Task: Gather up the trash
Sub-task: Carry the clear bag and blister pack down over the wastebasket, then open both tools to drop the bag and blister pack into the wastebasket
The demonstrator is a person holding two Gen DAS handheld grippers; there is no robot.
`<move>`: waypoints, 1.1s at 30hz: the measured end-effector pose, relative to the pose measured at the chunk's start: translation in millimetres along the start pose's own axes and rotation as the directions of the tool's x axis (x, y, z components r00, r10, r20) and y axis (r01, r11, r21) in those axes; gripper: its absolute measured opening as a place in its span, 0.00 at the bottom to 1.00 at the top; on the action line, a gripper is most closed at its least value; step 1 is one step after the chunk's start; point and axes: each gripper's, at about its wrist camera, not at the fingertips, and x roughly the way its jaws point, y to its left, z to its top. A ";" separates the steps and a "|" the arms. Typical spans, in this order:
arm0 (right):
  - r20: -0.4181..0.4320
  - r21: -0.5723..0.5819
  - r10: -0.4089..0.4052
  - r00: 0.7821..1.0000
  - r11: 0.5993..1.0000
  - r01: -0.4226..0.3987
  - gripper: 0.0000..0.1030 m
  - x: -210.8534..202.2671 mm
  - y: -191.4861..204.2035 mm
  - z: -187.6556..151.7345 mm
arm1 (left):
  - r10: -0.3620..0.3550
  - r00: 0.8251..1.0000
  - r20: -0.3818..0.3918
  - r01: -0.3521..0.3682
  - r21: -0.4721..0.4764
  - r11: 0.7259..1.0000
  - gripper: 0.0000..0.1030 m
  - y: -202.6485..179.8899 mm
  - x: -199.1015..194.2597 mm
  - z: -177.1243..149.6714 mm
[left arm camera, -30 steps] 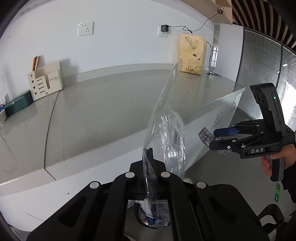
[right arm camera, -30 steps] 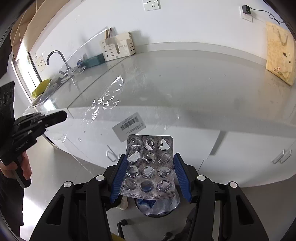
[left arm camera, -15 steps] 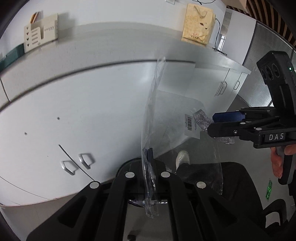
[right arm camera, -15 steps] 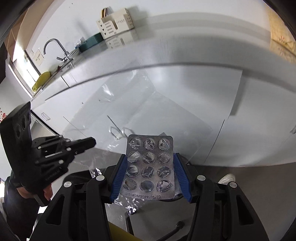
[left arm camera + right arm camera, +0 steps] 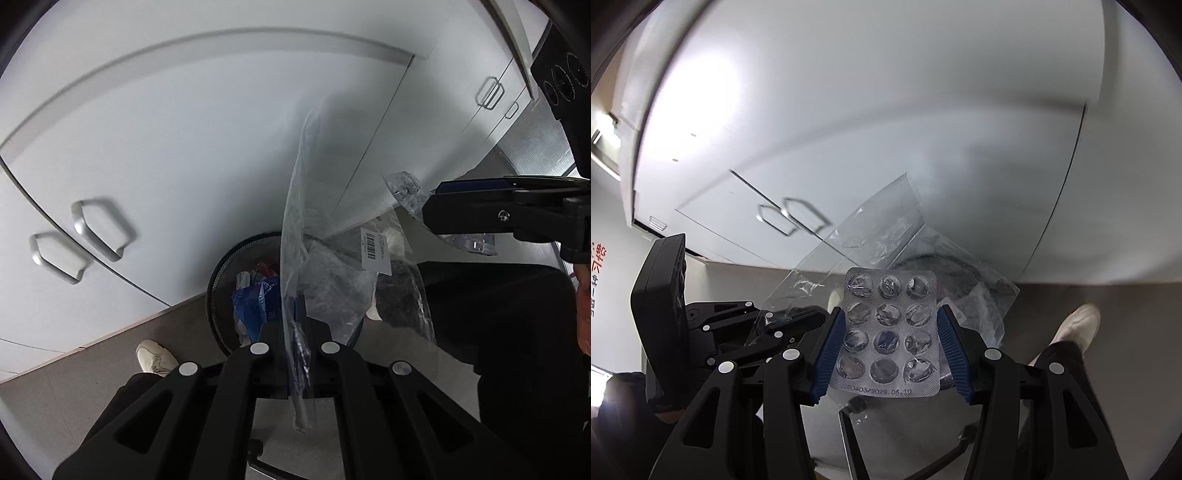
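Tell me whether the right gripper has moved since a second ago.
Yes. The right gripper, still clamping the blister pack, has dropped from counter height to in front of the cabinet doors, now over the trash bin.

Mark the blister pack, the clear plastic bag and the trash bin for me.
blister pack point(image 5: 891, 334): right wrist view, centre of the foil sheet between the blue fingers.
clear plastic bag point(image 5: 295, 229): left wrist view, upright edge above the fingers.
trash bin point(image 5: 218, 273): left wrist view, left rim of the round black bin.
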 end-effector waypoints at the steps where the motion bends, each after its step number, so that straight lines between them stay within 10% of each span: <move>1: -0.020 0.002 -0.005 1.000 1.000 0.005 0.53 11.4 -3.6 0.2 | -0.002 1.000 -0.017 0.002 -0.004 1.000 0.01 2.3 13.9 -2.1; 16: -0.164 0.072 -0.021 0.986 0.997 0.034 0.53 145.7 -60.2 -17.7 | 0.030 0.981 -0.192 -0.028 0.013 1.000 0.01 29.6 136.6 -17.5; 30: -0.247 0.069 -0.032 0.969 0.996 0.051 0.54 179.1 -65.0 -27.4 | 0.065 0.972 -0.226 -0.064 0.011 0.998 0.04 42.7 156.9 -26.0; 33: -0.241 0.067 -0.043 0.970 0.996 0.060 0.57 175.7 -63.0 -26.9 | 0.098 0.970 -0.221 -0.099 0.004 0.995 0.41 45.0 151.2 -26.4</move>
